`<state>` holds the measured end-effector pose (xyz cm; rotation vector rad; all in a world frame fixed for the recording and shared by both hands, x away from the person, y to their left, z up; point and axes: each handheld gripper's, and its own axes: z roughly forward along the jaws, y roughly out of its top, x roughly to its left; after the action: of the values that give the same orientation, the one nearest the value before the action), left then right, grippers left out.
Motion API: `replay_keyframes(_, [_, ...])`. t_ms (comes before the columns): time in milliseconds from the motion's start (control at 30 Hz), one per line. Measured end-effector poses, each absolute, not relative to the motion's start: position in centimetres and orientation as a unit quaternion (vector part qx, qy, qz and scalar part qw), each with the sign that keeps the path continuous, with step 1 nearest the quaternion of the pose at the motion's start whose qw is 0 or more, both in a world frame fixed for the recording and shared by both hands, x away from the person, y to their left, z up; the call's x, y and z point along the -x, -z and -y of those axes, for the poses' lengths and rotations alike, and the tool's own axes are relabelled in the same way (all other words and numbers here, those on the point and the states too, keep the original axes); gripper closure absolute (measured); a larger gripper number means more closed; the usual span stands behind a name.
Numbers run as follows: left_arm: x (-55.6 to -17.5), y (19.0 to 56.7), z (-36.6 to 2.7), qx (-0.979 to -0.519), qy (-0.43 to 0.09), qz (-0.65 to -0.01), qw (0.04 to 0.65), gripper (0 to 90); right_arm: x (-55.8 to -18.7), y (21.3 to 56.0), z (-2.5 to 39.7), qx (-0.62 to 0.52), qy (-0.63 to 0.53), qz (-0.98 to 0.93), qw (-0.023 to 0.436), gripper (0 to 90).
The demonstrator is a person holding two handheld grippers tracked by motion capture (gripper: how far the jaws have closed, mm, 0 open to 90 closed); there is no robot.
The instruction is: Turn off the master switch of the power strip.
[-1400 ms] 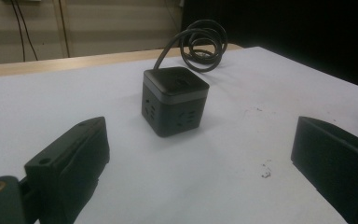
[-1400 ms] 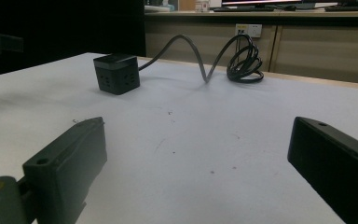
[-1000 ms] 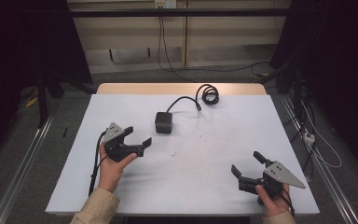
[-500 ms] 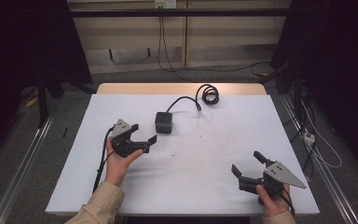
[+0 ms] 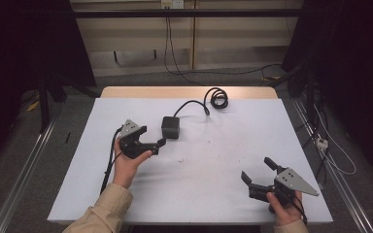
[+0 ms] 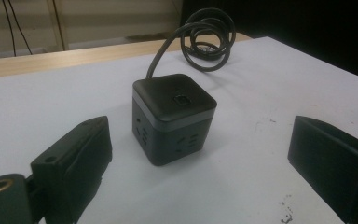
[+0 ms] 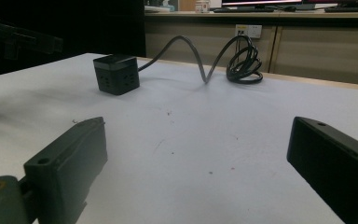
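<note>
A black cube-shaped power socket (image 5: 171, 127) (image 6: 173, 117) (image 7: 116, 73) stands on the white table, and its black cable runs back to a coil (image 5: 217, 98) (image 6: 208, 37) (image 7: 245, 60) near the far edge. My left gripper (image 5: 151, 135) (image 6: 196, 168) is held open just left of the cube, with its jaws pointing at it and apart from it. Close to the front right corner, my right gripper (image 5: 258, 171) (image 7: 198, 168) is open with nothing between its jaws.
The white table (image 5: 209, 155) has a wooden strip along its far edge (image 5: 189, 91). Loose cables (image 5: 330, 150) lie on the floor to the right. Dark curtains stand at both sides, and pale cabinets run behind the table.
My left gripper has moved forward and right, closer to the cube socket. The right gripper has stayed where it was.
</note>
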<state>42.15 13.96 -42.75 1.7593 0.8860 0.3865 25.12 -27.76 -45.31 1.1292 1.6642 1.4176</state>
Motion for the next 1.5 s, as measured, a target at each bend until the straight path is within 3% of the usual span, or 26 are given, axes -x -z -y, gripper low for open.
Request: replay_keyframes(1500, [-44.2, 44.1, -12.6, -0.747, -0.149, -0.382, 0.524, 6.1, -25.2, 45.5, 27.9, -0.436, -0.545, -0.636, 0.329, 4.9])
